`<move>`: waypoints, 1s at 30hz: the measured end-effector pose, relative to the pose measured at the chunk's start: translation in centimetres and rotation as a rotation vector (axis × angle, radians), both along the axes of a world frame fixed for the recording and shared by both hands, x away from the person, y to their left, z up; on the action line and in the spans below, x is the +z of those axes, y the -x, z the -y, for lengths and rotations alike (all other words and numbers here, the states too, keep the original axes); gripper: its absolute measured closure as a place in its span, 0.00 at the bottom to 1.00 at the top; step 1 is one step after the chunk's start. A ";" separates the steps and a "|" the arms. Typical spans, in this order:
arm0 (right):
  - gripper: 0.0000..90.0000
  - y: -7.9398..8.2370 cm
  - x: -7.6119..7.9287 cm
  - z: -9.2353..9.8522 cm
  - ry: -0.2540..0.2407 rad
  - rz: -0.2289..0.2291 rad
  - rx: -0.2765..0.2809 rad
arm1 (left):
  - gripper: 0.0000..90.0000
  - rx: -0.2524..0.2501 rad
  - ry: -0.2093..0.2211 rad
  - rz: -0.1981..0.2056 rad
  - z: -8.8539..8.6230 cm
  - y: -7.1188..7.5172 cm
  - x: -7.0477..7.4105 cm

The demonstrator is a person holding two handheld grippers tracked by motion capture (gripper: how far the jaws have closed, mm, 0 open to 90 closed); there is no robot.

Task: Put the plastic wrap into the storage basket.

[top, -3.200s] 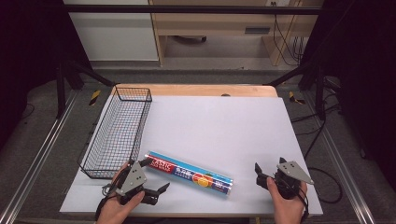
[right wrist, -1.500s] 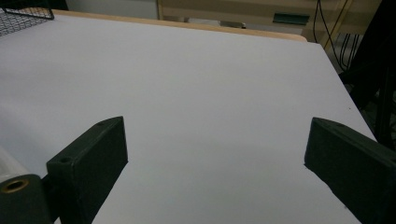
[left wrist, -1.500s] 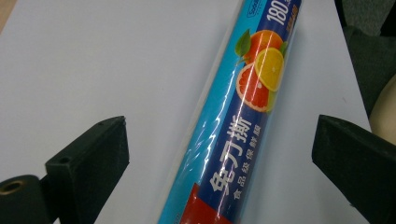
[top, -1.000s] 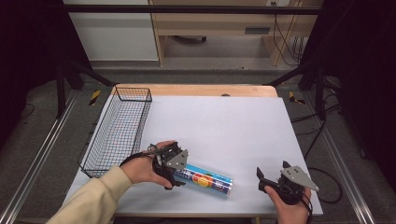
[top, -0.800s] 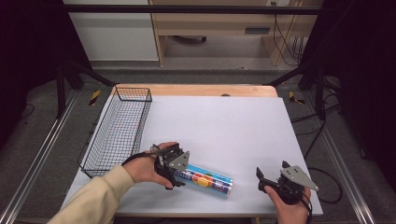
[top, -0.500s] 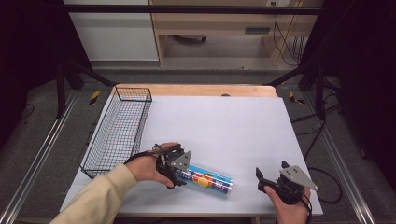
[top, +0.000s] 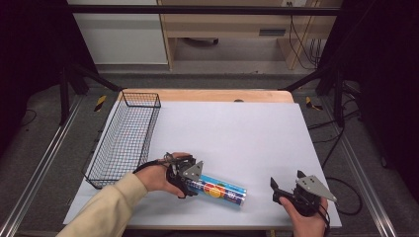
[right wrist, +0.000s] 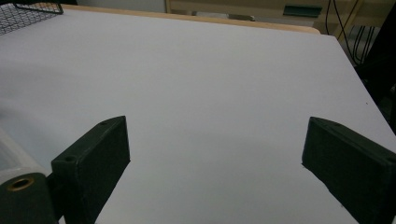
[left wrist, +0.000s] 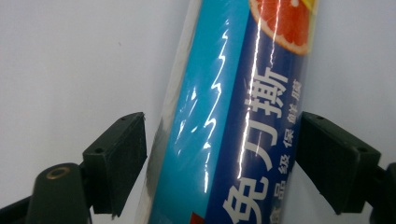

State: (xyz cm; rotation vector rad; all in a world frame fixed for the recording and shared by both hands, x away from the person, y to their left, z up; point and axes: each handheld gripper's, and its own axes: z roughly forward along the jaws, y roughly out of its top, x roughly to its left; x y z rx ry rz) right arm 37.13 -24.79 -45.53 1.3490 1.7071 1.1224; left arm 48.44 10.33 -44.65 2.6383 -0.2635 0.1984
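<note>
Blue glossy roll [left wrist: 224, 116] lies between the left claw's [left wrist: 219, 161] spread jaws, seemingly awaiting a squeeze; right claw [right wrist: 212, 172] gapes empty.

Overhead view, two close jaw-level views

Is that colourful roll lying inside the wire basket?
No, the roll lies on the white table to the right of the wire basket, with the left gripper at its end.

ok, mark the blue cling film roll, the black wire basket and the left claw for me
blue cling film roll [top: 220, 189], high view, middle of its printed side.
black wire basket [top: 140, 94], high view, far rim.
left claw [left wrist: 222, 170], left gripper view, midway between its tips, jaws open either side of the roll.
</note>
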 end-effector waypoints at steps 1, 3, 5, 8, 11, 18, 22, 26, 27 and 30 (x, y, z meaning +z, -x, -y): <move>0.09 0.0 0.0 0.0 0.002 0.001 0.001 | 0.21 0.000 0.002 0.000 0.0 0.0 0.0; 0.09 0.0 0.0 0.0 0.002 0.000 0.001 | 0.23 -0.005 -0.003 -0.003 -0.1 0.0 0.0; 0.09 0.0 0.0 0.0 0.001 -0.001 0.001 | 0.23 -0.003 0.008 -0.005 -0.2 0.0 0.0; 0.09 0.0 0.0 0.0 0.000 -0.001 0.001 | 0.24 -0.004 0.006 -0.005 -0.3 -0.1 0.1; 0.09 0.0 0.0 0.0 -0.001 0.000 0.001 | 0.26 -0.017 0.004 0.001 -0.5 -0.1 0.1; 0.09 0.0 0.0 0.0 -0.004 -0.003 -0.002 | 0.28 -0.022 0.011 0.001 -0.4 -0.1 -0.1; 0.10 0.0 -0.1 0.1 -0.009 0.001 -0.003 | 0.28 -0.023 0.007 -0.001 -0.4 -0.3 -0.1; 0.10 0.0 -0.1 0.0 -0.014 0.000 0.001 | 0.28 -0.021 0.005 -0.004 -0.4 -0.4 -0.1; 0.10 0.0 -0.1 0.0 -0.013 0.000 0.000 | 0.28 -0.021 0.005 -0.004 -0.4 -0.4 -0.1; 0.10 0.0 -0.1 0.0 -0.013 0.001 0.000 | 0.28 -0.023 0.008 -0.008 -0.4 -0.4 -0.1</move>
